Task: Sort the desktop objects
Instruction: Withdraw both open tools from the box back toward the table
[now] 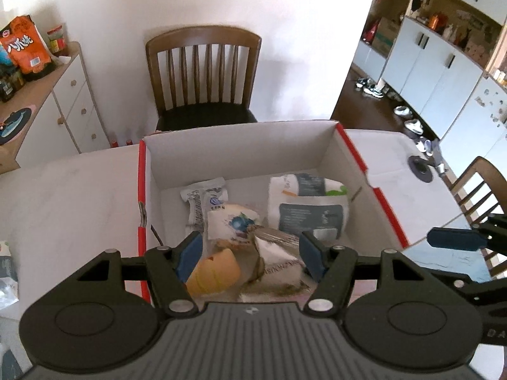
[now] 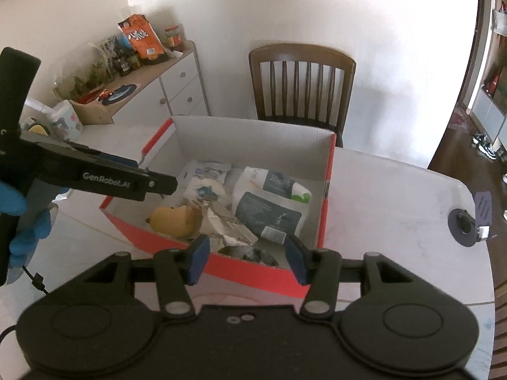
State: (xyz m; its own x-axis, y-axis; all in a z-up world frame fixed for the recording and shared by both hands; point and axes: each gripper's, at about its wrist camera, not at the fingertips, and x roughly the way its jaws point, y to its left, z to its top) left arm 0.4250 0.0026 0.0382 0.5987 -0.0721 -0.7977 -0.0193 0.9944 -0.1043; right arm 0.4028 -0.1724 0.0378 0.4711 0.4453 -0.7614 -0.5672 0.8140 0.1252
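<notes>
Left wrist view, left gripper (image 1: 250, 255): jaws stand apart over the near end of the box, nothing between the blue pads; the packets lie below them.
Left wrist view, box (image 1: 355, 171): open cardboard box, red outside and white inside, on the white bench (image 1: 73, 196), reaching toward the bench's far edge.
Left wrist view, contents: a yellow packet (image 1: 215, 270) at the near left corner of the box; a white blueberry packet (image 1: 236, 221) above it; a grey-and-white packet (image 1: 204, 198) toward the far wall; a white-and-grey pouch (image 1: 309, 205) along the right wall.
Left wrist view, surroundings: a wooden chair (image 1: 202, 72) beyond the far edge; the right gripper's blue pad (image 1: 453, 237) at the right.
Right wrist view, right gripper (image 2: 247, 261): jaws parted and empty, hovering at the near red wall of the box (image 2: 329, 190).
Right wrist view, contents: yellow packet (image 2: 172, 218), blueberry packet (image 2: 206, 191), pouch (image 2: 269, 209) inside the box.
Right wrist view, left gripper (image 2: 133, 179): reaches in from the left above the box's left rim, held by a blue-gloved hand (image 2: 23, 218).
Right wrist view, bench (image 2: 386, 209): a dark round holder (image 2: 464, 226) near its right edge.
</notes>
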